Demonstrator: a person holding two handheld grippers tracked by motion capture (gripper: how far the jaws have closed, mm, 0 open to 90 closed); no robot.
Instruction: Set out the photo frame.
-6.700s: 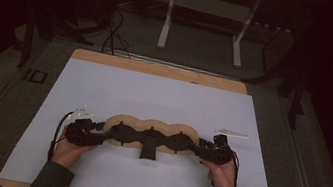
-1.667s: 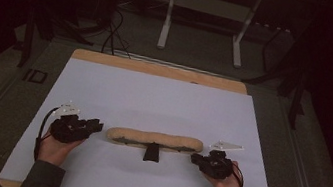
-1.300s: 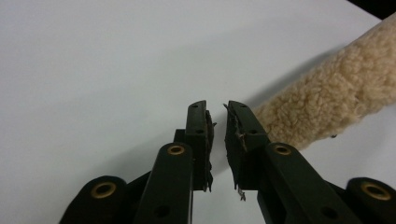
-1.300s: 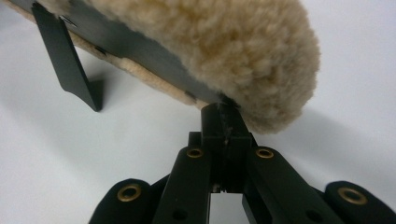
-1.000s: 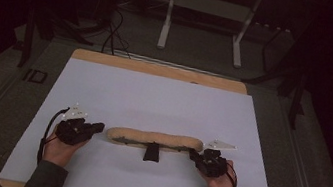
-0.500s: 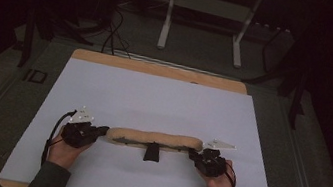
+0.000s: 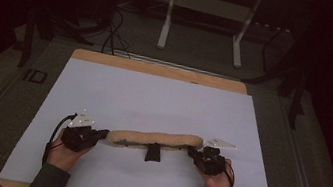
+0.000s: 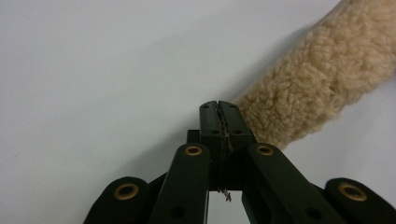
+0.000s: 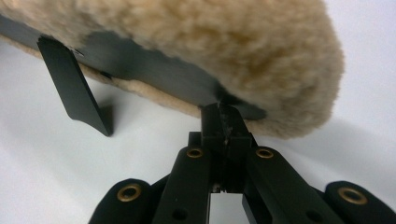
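- The fluffy pad (image 7: 157, 139) is long and thin, like a roll, and it is tan and woolly, with small curly tufts all over
- It lies flat near the front of the white sheet (image 7: 154, 96), stretched from side to side between the two hands
- In the right gripper view the fluffy pad (image 9: 196, 51) has a dark, smooth band along its underside, and its end is round and puffy
- A flat black strap (image 9: 74, 86) hangs down from that dark band and its tip touches the sheet; from the high view the black strap (image 7: 153, 153) sticks out of the middle of the pad toward the person
- The left gripper (image 8: 218, 108) is black and hard, with small gold rings on its arms; its jaws are pressed together, with a thin frayed thread between them, and its tip is right at the woolly end of the pad
- The right gripper (image 9: 225, 112) looks the same; its jaws are squeezed tight on the dark edge under the pad's round end
- The sheet is smooth and plain, and it covers a wooden board (image 7: 158, 69) with a light brown edge
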